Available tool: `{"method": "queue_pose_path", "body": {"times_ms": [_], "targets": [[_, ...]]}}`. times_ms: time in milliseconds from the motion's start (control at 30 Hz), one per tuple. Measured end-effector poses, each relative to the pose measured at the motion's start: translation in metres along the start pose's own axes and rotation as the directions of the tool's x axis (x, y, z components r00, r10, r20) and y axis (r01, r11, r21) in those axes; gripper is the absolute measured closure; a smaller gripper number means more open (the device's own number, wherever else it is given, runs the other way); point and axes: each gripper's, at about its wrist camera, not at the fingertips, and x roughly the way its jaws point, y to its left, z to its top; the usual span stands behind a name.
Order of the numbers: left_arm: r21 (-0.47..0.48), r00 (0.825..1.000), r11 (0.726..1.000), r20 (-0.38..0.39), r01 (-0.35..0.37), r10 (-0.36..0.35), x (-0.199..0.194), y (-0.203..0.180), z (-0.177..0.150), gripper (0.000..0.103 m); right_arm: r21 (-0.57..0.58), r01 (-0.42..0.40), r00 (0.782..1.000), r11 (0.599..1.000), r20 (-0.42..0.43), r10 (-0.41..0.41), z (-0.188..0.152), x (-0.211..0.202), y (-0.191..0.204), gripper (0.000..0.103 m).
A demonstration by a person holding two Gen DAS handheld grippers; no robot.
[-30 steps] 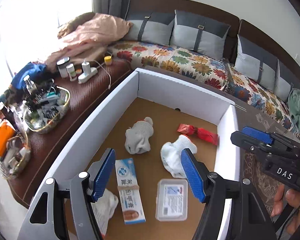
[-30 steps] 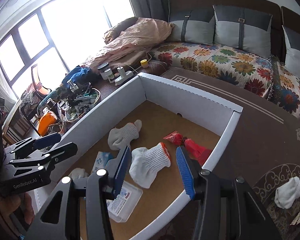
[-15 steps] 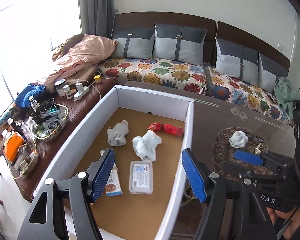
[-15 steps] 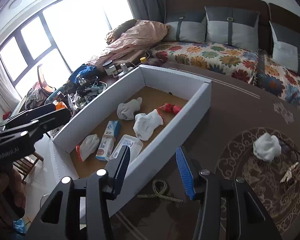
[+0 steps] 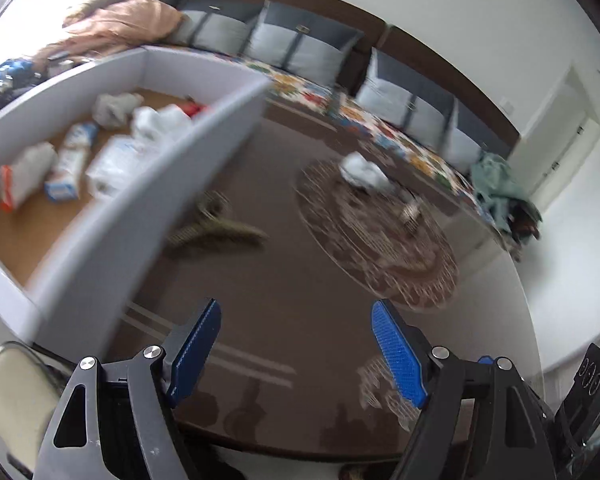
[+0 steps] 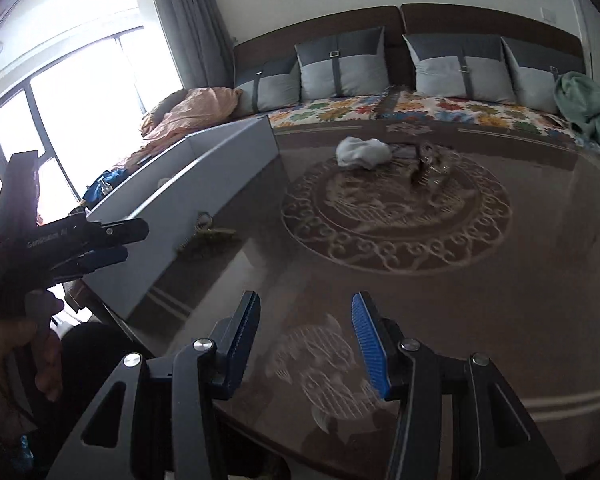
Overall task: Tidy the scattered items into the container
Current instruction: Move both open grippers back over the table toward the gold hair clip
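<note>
Brown patterned tabletop (image 6: 440, 280) carrying a white open box (image 5: 148, 200) along its left edge. Box contents, blurred: white socks, a blue-and-white carton, a clear case, a red item. Right gripper (image 6: 304, 344) and left gripper (image 5: 296, 348), both with jaws apart and empty, above the near edge. White sock (image 6: 362, 152) on the round medallion toward the far edge, well apart from the box. Braided cord (image 5: 216, 232) just beside the box's right wall. Small metallic item (image 6: 430, 168) near the sock, too blurred to identify.
</note>
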Motion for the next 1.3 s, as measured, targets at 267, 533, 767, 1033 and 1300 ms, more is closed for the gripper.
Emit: {"method": "queue_pose_path", "body": {"times_ms": [267, 533, 767, 1033, 1300], "targets": [[0.226, 0.998, 0.974, -0.064, 0.018, -0.004, 0.036, -0.069, -0.027, 0.026, 0.049, 0.057, 0.998, 0.997, 0.01, -0.057, -0.038, -0.024, -0.042, 0.054], [0.192, 0.995, 0.981, -0.08, -0.04, 0.057, 0.036, -0.056, -0.02, 0.026, 0.121, 0.068, 0.997, 0.99, 0.01, -0.07, -0.045, -0.023, -0.065, 0.054], [0.052, 0.984, 0.992, -0.133, -0.112, 0.118, 0.05, 0.004, 0.05, 0.026, 0.206, 0.029, 0.998, 0.978, -0.055, -0.018, -0.048, -0.007, -0.078, 0.054], [0.06, 0.981, 0.984, -0.085, -0.169, 0.174, 0.071, 0.023, 0.086, 0.026, 0.221, 0.016, 0.997, 0.975, -0.078, 0.001, -0.052, -0.001, -0.077, 0.054], [0.121, 0.972, 0.977, -0.14, -0.174, 0.19, 0.095, 0.017, 0.103, 0.026, 0.211, 0.012, 0.995, 0.977, -0.097, 0.009, -0.054, 0.004, -0.072, 0.054]]}}
